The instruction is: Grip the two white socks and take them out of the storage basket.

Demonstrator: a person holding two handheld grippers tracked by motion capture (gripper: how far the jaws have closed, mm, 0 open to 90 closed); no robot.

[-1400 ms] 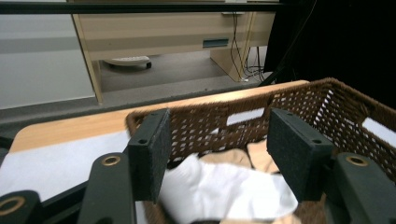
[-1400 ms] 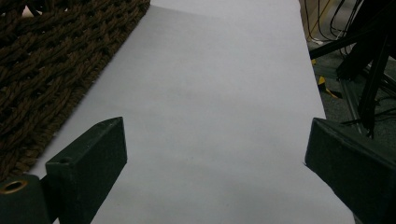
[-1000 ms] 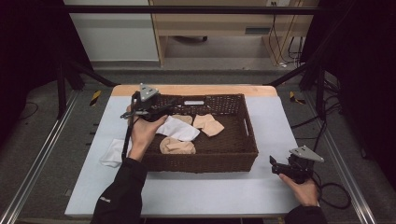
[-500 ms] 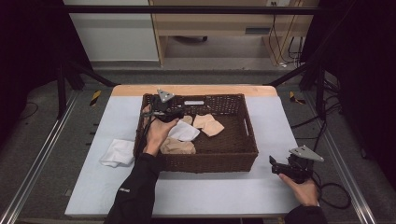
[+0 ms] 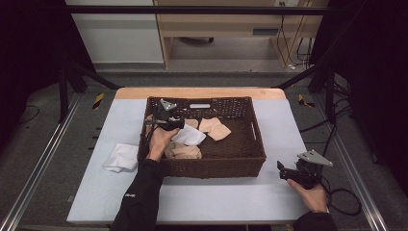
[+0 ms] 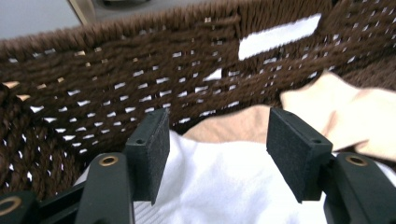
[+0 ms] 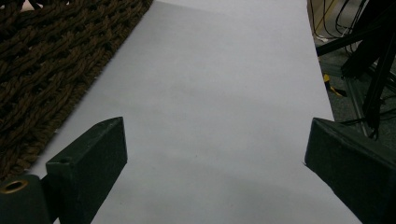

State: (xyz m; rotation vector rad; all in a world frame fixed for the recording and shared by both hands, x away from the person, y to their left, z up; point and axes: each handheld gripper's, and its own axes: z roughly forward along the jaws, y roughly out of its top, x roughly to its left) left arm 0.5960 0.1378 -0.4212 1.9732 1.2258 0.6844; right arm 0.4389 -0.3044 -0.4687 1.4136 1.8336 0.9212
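Observation:
A dark brown wicker basket (image 5: 250, 124) stands on the table and holds a white cloth (image 5: 190, 136) and several beige cloths (image 5: 215, 128). My left gripper (image 5: 177, 125) is inside the basket at its left end, just over the white cloth. In the left gripper view this gripper (image 6: 217, 140) is open, its pads on either side of the white cloth (image 6: 224, 186) with a beige cloth (image 6: 341, 112) behind. My right gripper (image 5: 285, 172) rests open near the table's front right, and in the right gripper view the gripper (image 7: 215, 154) has only bare table between its jaws.
Another white cloth (image 5: 121, 158) lies on the table left of the basket. The white tabletop (image 5: 216, 202) runs to a wooden strip at the back. Black frame posts and cables (image 5: 344, 197) stand around the table. The basket wall (image 7: 42, 60) is left of my right gripper.
My left gripper has moved right from the basket's left rim and down into the basket, over the white cloth. The right gripper has stayed put.

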